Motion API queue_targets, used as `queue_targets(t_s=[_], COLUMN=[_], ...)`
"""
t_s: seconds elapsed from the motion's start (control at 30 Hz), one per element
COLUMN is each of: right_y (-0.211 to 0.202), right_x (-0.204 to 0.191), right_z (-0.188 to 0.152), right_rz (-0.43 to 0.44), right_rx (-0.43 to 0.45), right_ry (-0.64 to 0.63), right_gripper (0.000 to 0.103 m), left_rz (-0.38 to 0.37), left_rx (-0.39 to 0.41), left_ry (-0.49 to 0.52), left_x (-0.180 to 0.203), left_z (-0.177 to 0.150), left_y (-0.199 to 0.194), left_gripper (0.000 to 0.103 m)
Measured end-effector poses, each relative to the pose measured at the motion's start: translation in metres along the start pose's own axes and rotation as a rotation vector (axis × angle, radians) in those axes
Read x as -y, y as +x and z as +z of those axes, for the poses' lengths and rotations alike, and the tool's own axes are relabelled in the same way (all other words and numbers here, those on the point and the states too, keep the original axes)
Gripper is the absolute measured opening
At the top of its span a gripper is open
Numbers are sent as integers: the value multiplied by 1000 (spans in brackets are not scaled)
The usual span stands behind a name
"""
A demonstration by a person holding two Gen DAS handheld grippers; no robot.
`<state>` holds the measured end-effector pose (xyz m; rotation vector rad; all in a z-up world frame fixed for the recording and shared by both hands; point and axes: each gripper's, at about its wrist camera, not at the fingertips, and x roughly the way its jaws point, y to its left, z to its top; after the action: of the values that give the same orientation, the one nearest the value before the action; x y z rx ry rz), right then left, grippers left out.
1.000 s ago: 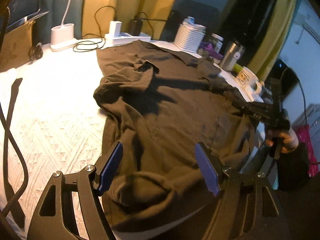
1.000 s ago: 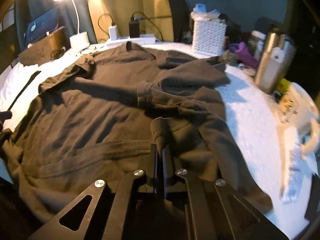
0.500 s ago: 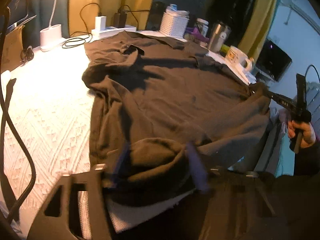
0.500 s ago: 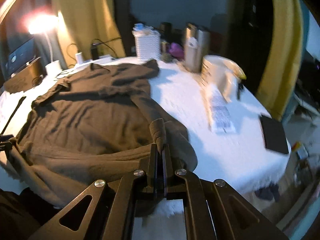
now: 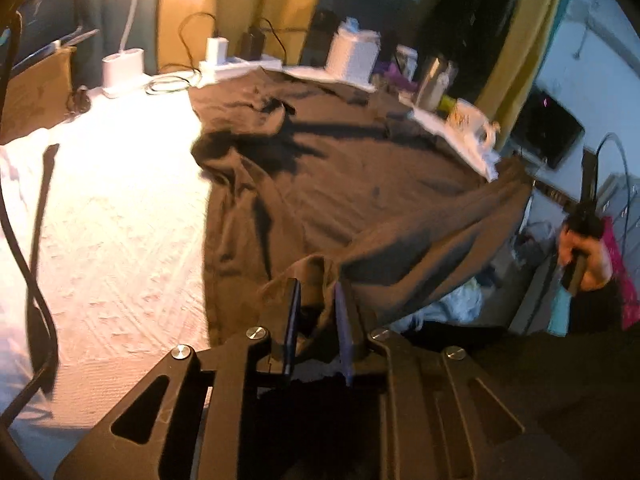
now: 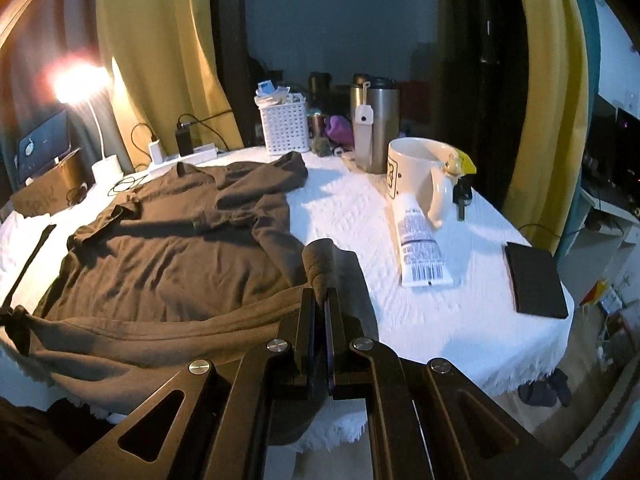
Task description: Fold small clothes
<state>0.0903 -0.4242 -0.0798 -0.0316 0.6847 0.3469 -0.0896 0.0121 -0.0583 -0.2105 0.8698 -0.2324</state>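
Tablecloth (image 6: 340, 216) white; curtains (image 6: 160, 60) yellow.

Your shirt (image 6: 168, 264) is soft matt brown cloth, creased. Under it, the white tablecloth (image 6: 472, 312) looks rough, with a raised woven pattern. At upper centre of the right view, the tumbler (image 6: 380, 120) is brushed metal and the basket (image 6: 285, 128) white plastic lattice. The mug (image 6: 416, 176) looks like glossy ceramic; the tube (image 6: 418, 248) is smooth plastic.
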Motion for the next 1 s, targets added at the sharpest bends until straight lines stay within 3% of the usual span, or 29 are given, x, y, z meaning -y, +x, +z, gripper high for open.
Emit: queue_targets(t_s=[0.1, 0.2, 0.4, 0.6, 0.63, 0.73, 0.93, 1.0], right_y=[4, 6, 10, 21, 22, 24, 21, 20], right_x=[-1, -1, 3, 6, 6, 7, 12, 12], right_z=[1, 1, -3, -11, -12, -15, -19, -20], right_rz=[8, 15, 25, 21, 21, 19, 18, 17], right_rx=[4, 7, 3, -25, -27, -30, -28, -29], right_ry=[3, 5, 22, 26, 28, 33, 45, 47], right_gripper=[4, 4, 4, 4, 4, 4, 4, 4], left_rz=[22, 32, 96, 99, 110, 135, 170, 173], left_rx=[58, 91, -47, -128, -131, -137, -119, -103], left_ry=[-32, -61, -82, -50, -38, -15, 39, 60], left_x=[-6, -10, -12, 8, 11, 17, 24, 29], left_z=[15, 27, 25, -5, -9, -18, -29, -29], left_y=[-10, -5, 47, 58, 57, 53, 51, 50], left_gripper=[21, 38, 38, 39, 41, 65, 64, 48])
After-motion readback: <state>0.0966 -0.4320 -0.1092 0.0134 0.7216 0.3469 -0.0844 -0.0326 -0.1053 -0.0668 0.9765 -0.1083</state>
